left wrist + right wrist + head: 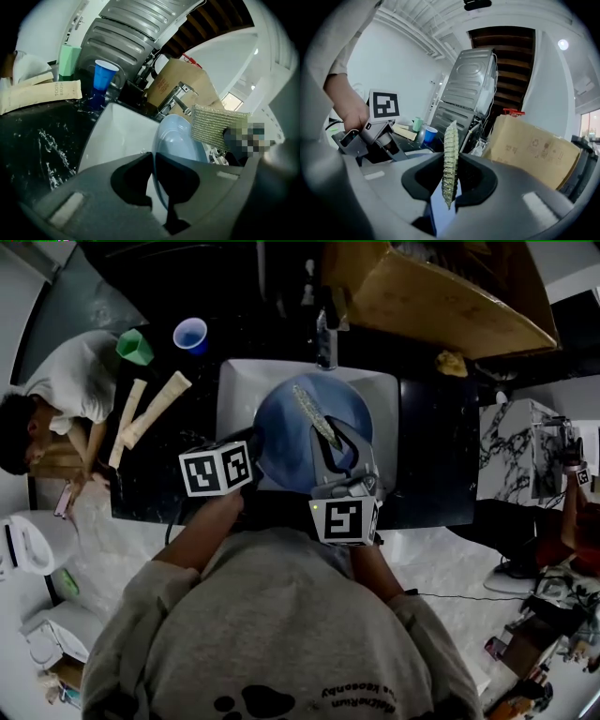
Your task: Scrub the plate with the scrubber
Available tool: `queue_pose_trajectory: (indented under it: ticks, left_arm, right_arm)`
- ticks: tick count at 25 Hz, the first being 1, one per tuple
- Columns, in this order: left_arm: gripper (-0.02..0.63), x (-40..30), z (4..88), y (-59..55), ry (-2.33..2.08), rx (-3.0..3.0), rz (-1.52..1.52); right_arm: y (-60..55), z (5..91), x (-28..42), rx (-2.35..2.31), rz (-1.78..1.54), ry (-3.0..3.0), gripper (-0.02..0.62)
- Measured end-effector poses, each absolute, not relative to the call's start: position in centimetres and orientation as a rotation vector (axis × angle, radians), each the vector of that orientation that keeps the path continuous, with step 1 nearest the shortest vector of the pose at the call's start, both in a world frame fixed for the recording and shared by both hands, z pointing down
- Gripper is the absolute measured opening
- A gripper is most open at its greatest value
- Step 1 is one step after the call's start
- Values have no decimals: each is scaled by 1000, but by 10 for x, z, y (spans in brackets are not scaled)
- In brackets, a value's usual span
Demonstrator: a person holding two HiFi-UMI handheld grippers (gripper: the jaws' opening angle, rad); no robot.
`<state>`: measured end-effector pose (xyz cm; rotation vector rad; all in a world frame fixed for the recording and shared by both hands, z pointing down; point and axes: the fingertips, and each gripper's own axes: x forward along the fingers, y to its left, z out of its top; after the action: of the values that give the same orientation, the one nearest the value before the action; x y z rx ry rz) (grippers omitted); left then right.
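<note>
Over the white sink (239, 381) set in the middle of the black desk (436, 456), the blue plate (305, 432) is held tilted up on its rim. The left gripper (255, 442) has its fingers closed on the plate's left rim. The left gripper view shows that rim running down between them, edge on. The right gripper (339, 442) has its fingers pinched on the scrubber (317, 416), a thin greenish mesh pad that crosses the plate's face from the far side toward the middle. No view shows whether the pad actually touches the plate.

From the head view, the two marker cubes and the person's own shoulders hide the plate's near rim and the desk's near edge. The left gripper view shows the scrubber flat-on, but its right end is blurred out. The right gripper view shows the pad only edge on, with a sliver of blue plate below it.

A faucet (325, 338) stands at the sink's far edge. A cardboard box (441, 296) overhangs the far right corner. A blue cup (190, 335) and a green cup (134, 347) stand toward the far left corner. Two cream packets (155, 409) lie along the left edge. Only the left gripper view shows print on them, too small to read. Another person (56, 399) leans at the left edge.
</note>
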<state>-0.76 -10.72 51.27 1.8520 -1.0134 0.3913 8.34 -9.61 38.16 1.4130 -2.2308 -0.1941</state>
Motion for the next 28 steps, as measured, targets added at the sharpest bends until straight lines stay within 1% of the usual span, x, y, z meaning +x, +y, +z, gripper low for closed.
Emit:
queue_pose_trajectory:
  ticks: [2, 6, 15, 25, 28]
  left_arm:
    - [20, -11, 505, -103, -1023, 1856, 360]
    - [20, -24, 490, -102, -1078, 1871, 330]
    - [20, -29, 476, -103, -1065, 1869, 272]
    - [26, -36, 445, -118, -1119, 1937, 206]
    - [26, -37, 441, -122, -1135, 1948, 196]
  right_arm:
    - [-92, 376, 76, 1377, -247, -2209, 71]
    - [-90, 370, 57, 1215, -458, -2120, 69]
    - [-92, 404, 28, 899, -708, -1877, 69]
    - [-84, 429, 13, 625, -694, -1886, 66]
    - [-74, 433, 7, 544, -633, -1937, 66]
